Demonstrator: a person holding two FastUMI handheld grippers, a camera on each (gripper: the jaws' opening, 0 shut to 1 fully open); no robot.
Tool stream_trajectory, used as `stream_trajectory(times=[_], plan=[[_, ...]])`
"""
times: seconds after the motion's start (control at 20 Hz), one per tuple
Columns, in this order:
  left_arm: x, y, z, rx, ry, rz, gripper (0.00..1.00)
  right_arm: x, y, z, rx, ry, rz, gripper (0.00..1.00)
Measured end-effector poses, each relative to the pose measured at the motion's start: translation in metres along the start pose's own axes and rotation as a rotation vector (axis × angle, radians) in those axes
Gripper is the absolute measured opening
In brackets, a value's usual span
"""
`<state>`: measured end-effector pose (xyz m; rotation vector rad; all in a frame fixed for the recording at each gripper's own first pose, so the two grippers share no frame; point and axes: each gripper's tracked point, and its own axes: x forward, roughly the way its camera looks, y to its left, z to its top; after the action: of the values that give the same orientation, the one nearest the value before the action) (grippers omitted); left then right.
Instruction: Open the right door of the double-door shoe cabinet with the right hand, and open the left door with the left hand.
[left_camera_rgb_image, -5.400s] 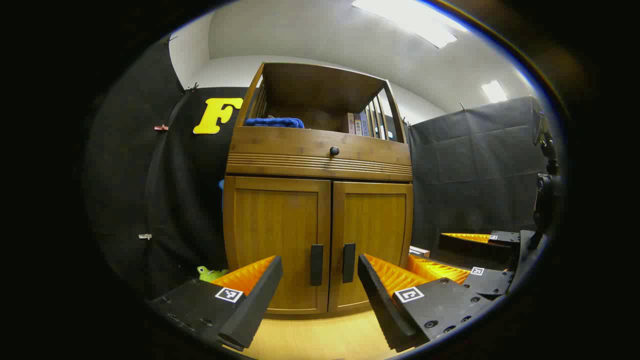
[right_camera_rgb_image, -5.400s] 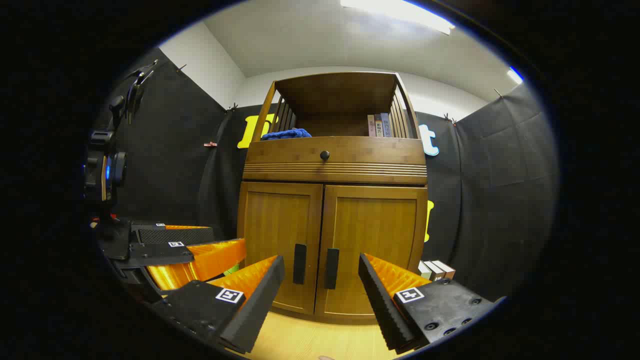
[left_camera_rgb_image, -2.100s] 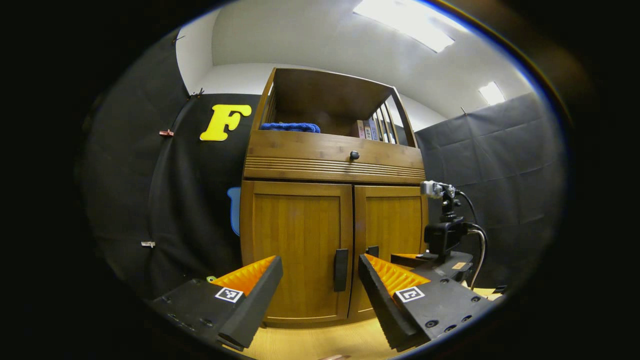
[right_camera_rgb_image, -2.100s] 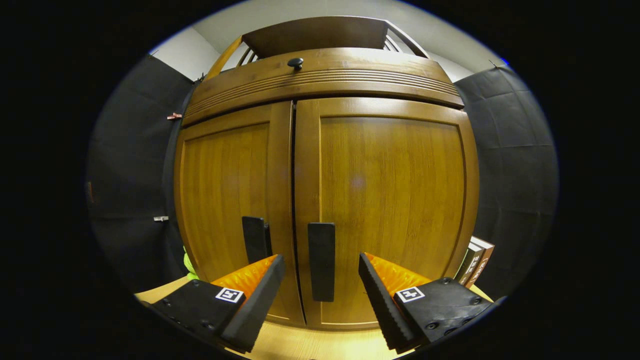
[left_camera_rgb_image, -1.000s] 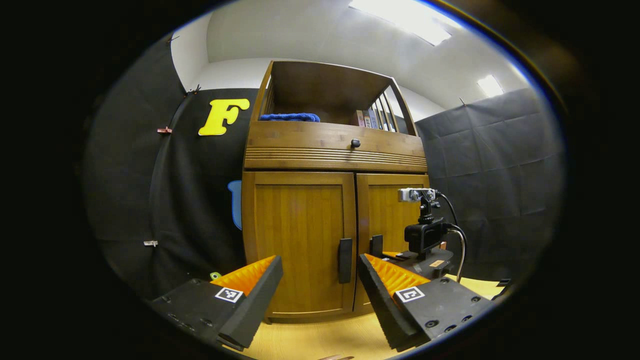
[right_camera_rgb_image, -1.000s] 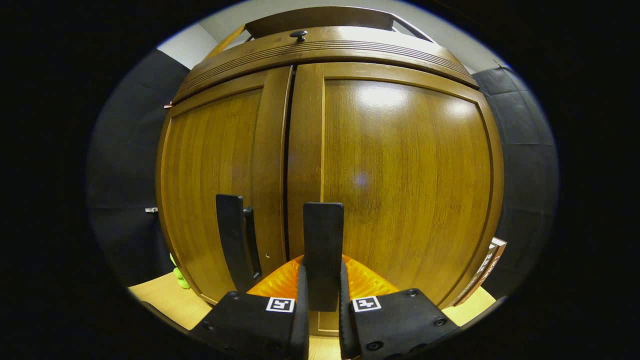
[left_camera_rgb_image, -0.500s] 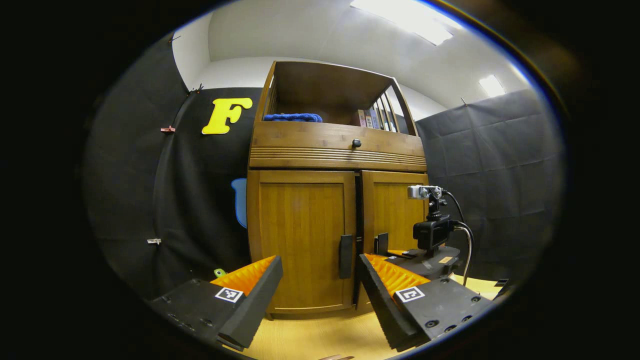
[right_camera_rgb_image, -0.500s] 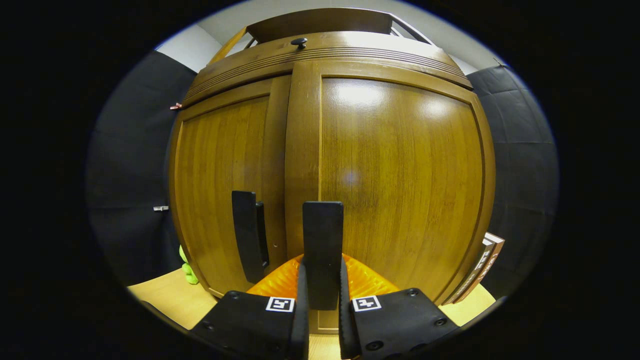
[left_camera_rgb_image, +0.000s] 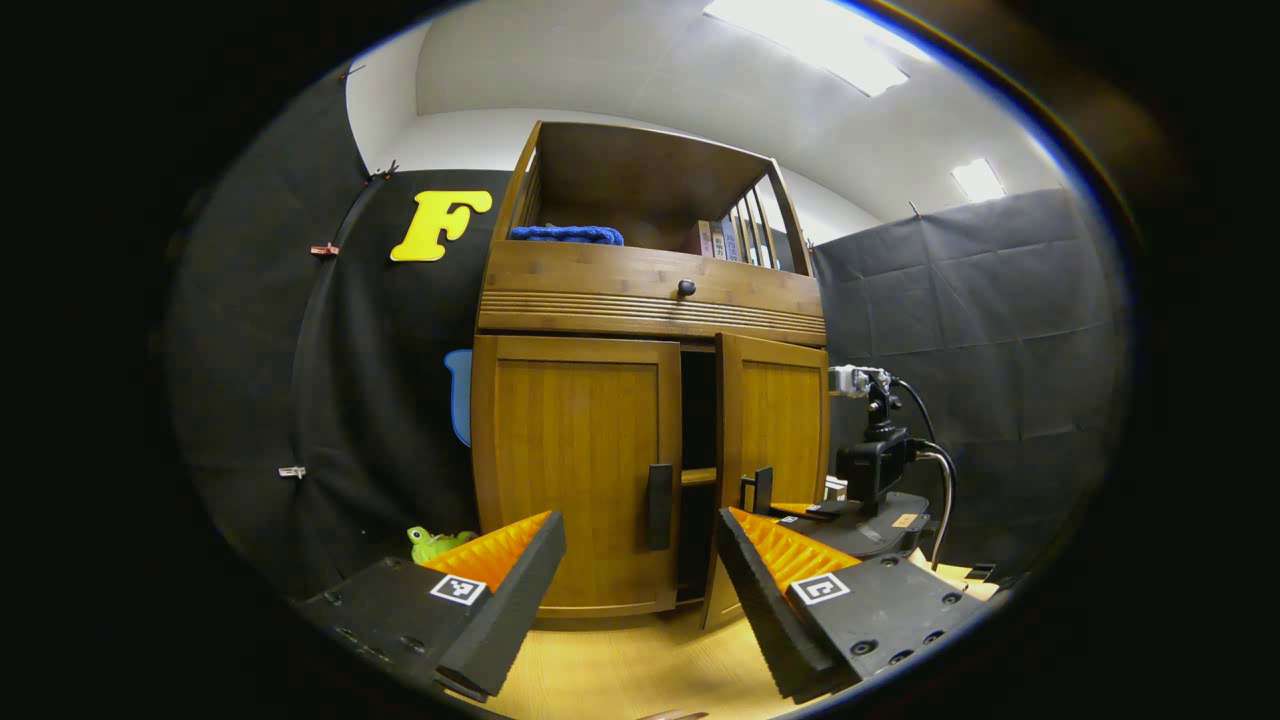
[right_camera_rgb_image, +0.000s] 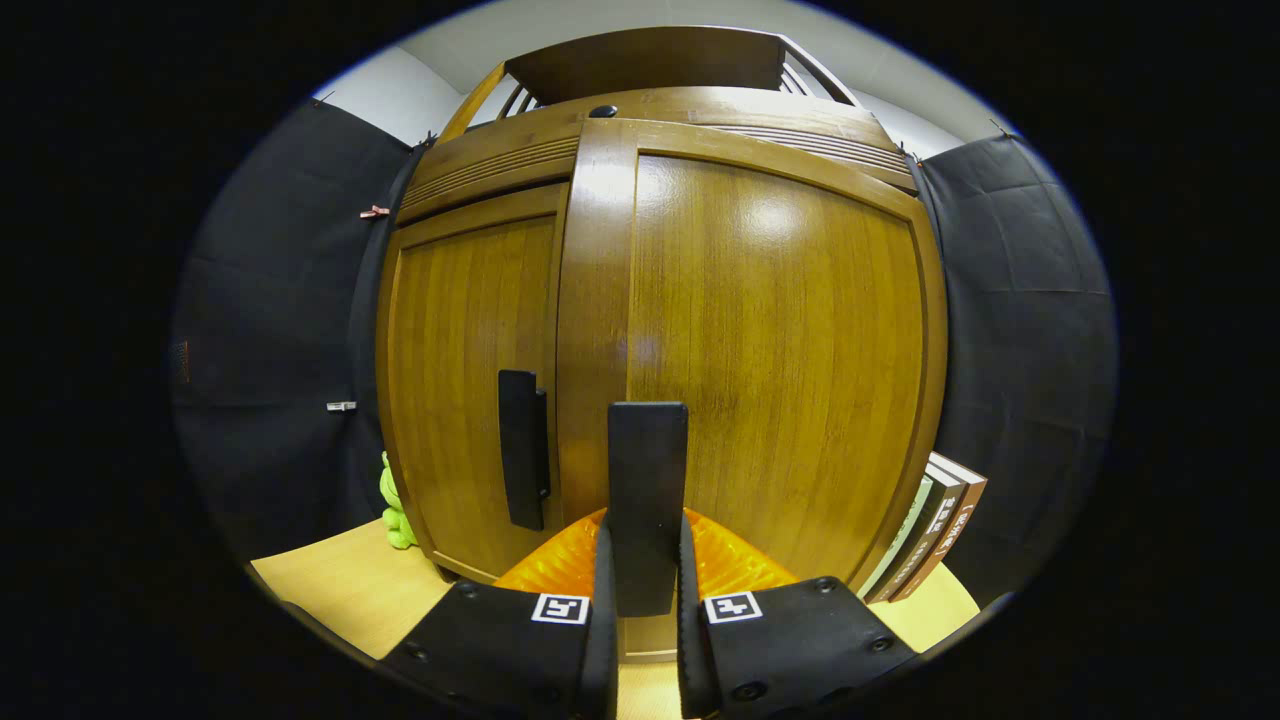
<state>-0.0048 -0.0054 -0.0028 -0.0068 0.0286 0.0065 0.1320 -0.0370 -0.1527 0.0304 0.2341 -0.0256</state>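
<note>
Straight ahead in the left gripper view stands a wooden shoe cabinet (left_camera_rgb_image: 640, 300) on a pale wood tabletop (left_camera_rgb_image: 620, 670). Its right door (left_camera_rgb_image: 775, 440) is swung partly outward, leaving a dark gap with a shelf edge between it and the left door (left_camera_rgb_image: 575, 470), which sits flush and closed with its dark handle (left_camera_rgb_image: 659, 505) untouched. The left gripper (left_camera_rgb_image: 640, 590) hovers in front of that left door, jaws spread wide and gripping nothing. Seen from the right gripper view, the right gripper (right_camera_rgb_image: 642, 600) has its jaws clamped on the right door's handle (right_camera_rgb_image: 647, 490). A blue cloth (left_camera_rgb_image: 566, 234) and some books (left_camera_rgb_image: 722, 238) rest on the cabinet's open top shelf, and a small green toy (left_camera_rgb_image: 436, 542) sits beside its left foot.
</note>
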Motion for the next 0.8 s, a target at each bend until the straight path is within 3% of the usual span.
stream_trajectory(times=[0.8], plan=[[-0.005, -0.06, -0.004, 0.008, -0.013, -0.1, 0.95, -0.069, -0.029, 0.001, -0.015, 0.005, 0.008, 0.28]])
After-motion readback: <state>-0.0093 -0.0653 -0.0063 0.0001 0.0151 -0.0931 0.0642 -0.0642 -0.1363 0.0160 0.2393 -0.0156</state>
